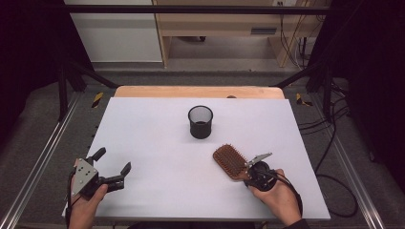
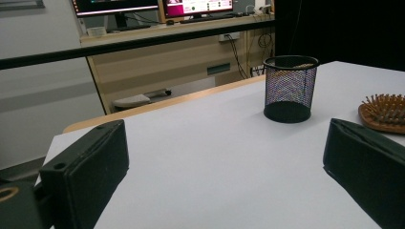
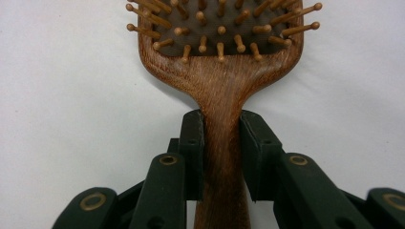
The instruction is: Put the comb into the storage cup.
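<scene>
Pinched between the right gripper (image 3: 222, 157) fingers (image 3: 193, 152), hairbrush (image 3: 222, 95) handle sits ready for lifting. Left gripper (image 1: 113, 168) fingers spread, idle; mesh cup (image 1: 200, 122) stands well beyond both, likely as the destination

On the white table (image 1: 157, 143), the right gripper (image 1: 249, 172) grips the wooden hairbrush (image 1: 230, 161) by its handle, the left gripper (image 1: 112, 166) rests spread apart, and a black mesh cup (image 1: 200, 122) stands farther back.
</scene>
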`<state>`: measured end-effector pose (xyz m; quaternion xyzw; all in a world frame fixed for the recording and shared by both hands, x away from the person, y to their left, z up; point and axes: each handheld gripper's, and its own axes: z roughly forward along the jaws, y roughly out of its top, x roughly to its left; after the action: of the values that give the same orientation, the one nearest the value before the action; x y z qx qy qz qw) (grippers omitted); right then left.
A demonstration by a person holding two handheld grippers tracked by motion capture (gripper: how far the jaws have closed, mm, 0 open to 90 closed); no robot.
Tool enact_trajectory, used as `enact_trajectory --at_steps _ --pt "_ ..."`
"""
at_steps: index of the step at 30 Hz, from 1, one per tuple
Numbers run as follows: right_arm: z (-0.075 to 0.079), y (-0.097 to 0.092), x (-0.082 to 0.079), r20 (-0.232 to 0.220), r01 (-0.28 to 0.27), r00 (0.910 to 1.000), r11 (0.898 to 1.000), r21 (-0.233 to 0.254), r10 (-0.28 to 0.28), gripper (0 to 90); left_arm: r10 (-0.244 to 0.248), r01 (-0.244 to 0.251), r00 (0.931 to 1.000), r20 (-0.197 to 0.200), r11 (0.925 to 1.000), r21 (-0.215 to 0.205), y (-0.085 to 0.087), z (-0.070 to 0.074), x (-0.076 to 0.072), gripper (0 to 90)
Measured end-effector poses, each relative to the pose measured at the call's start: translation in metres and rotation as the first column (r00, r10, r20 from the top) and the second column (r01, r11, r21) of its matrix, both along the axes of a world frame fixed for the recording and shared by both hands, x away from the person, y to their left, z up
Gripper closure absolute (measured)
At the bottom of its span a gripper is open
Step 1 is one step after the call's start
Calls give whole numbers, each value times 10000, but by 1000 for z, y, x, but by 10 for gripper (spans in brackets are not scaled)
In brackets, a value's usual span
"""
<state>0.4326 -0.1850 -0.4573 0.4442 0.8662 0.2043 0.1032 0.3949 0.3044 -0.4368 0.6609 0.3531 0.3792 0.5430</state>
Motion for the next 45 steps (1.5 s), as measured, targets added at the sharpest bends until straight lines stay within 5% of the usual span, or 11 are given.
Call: enact_trajectory --at_steps 4,12,18,25,32,37,45 --pt "1 -2 0 85 -58 9999 9999 148 57 726 22 -22 10000 16 10000 -52 1 0 0 20" --pt "3 -5 4 943 20 9955 9970 771 -93 726 115 -114 9999 37 9997 -193 3 2 -1 20" --pt "13 -6 2 1903 -113 9816 9881 1536 -184 726 19 -18 10000 24 9991 -418 2 5 -5 21" --pt "29 -5 -5 3194 -589 9475 9718 2284 -177 726 -442 440 9990 16 9916 -1218 -12 21 -4 21" --pt "42 6 -3 4214 -1055 9063 9491 2969 -311 727 -1189 1202 9927 175 9845 -1280 -47 46 12 22" --pt "50 19 0 4772 -1428 8781 9317 3341 -365 727 -1899 1884 9818 67 9683 -1641 -79 69 29 23" --pt "58 38 10 5232 -1811 8511 9118 3686 -425 727 -2747 2680 9615 -99 9448 -1887 -120 98 52 26"
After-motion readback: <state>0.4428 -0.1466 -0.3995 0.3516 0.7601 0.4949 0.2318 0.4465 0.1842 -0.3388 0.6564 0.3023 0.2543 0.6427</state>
